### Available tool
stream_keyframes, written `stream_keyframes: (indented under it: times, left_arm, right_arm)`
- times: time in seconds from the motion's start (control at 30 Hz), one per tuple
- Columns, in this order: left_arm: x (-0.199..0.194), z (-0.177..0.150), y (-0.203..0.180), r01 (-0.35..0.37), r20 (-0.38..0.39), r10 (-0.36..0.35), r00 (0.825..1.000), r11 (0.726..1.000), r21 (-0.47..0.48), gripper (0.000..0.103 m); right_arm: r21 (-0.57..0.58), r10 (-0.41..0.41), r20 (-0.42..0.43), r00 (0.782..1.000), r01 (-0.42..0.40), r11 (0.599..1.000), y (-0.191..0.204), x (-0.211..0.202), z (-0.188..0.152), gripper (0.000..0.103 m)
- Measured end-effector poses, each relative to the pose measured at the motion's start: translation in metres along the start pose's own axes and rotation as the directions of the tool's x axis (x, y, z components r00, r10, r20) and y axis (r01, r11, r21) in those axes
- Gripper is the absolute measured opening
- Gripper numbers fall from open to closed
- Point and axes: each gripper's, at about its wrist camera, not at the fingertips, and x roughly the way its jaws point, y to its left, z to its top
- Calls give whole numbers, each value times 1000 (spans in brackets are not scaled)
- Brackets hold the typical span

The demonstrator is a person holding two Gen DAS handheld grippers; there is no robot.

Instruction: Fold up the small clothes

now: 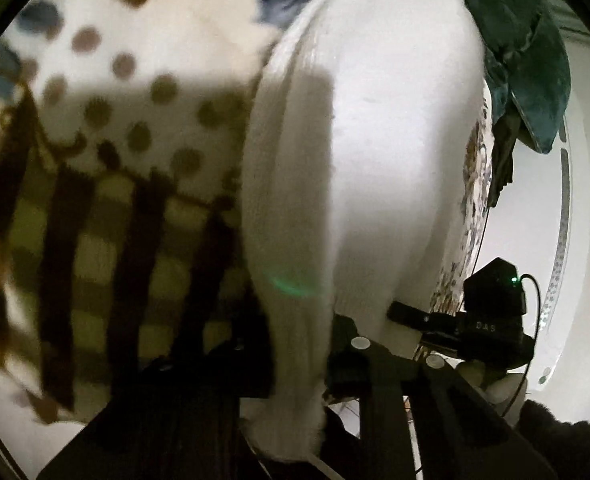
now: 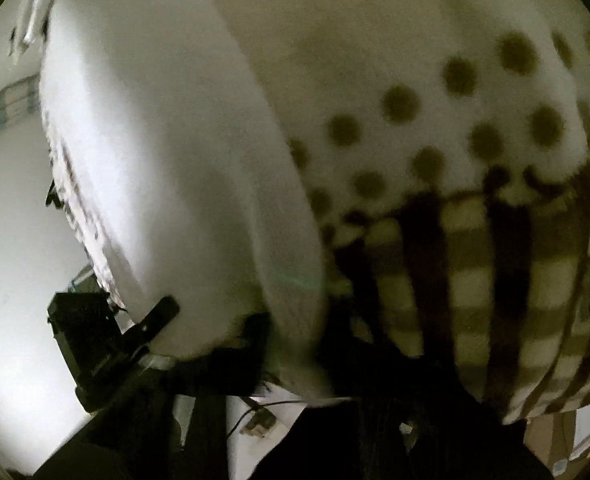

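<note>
White garment (image 1: 359, 128) is filling mid-frame in both views — left gripper (image 1: 295, 360) and right gripper (image 2: 295, 360) jaws are clamping it; patterned blanket (image 1: 107, 140) is lying behind.

white garment (image 1: 359, 128) hiding gripper fingertips, blanket (image 1: 107, 128) blurred

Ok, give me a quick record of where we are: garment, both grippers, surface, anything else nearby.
garment: white knit cloth, lifted, stretched between both grippers
left gripper: shut on the cloth's edge
right gripper: shut on the cloth's other edge
surface: fleece blanket with brown dots and checks
nearby: dark green fabric beyond the cloth
sharpness: motion blur in both views
</note>
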Motion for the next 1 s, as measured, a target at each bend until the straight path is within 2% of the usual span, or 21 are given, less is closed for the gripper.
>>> stream_keyframes:
  times: [0.13, 0.27, 0.43, 0.57, 0.67, 0.7, 0.8, 0.93, 1.0]
  left_arm:
    - [-26, -4, -22, 1, 53, -2, 999, 1000, 16, 11]
    - [-59, 4, -47, 60, 102, -61, 993, 998, 12, 11]
    - [-94, 50, -89, 165, 194, -170, 966, 985, 43, 11]
    - [-107, 109, -119, 215, 261, -233, 937, 972, 96, 11]
    - [-106, 152, -135, 208, 295, -237, 926, 970, 125, 11]
    - [-106, 168, -137, 209, 302, -238, 923, 970, 125, 11]
    - [-95, 217, -146, 212, 309, -239, 920, 970, 118, 11]
    - [-80, 281, -147, 245, 302, -253, 919, 967, 62, 12]
    - [-71, 308, -142, 279, 294, -269, 917, 960, 9, 15]
  right_arm:
    - [-58, 8, 26, 1000, -7, 998, 35, -10, -12, 10]
    - [-136, 52, 65, 997, -43, 990, 81, -44, -21, 10]
    - [-217, 132, 159, 978, -95, 971, 130, -97, -5, 9]
    - [-287, 195, 245, 950, -121, 950, 162, -133, 44, 9]
    - [-316, 234, 312, 921, -132, 940, 175, -163, 98, 9]
    - [-319, 241, 323, 915, -134, 938, 171, -172, 112, 9]
    - [-313, 258, 359, 897, -145, 939, 197, -184, 169, 9]
    - [-304, 242, 388, 889, -124, 944, 213, -193, 230, 9]
    - [-281, 227, 383, 895, -121, 952, 225, -189, 265, 10]
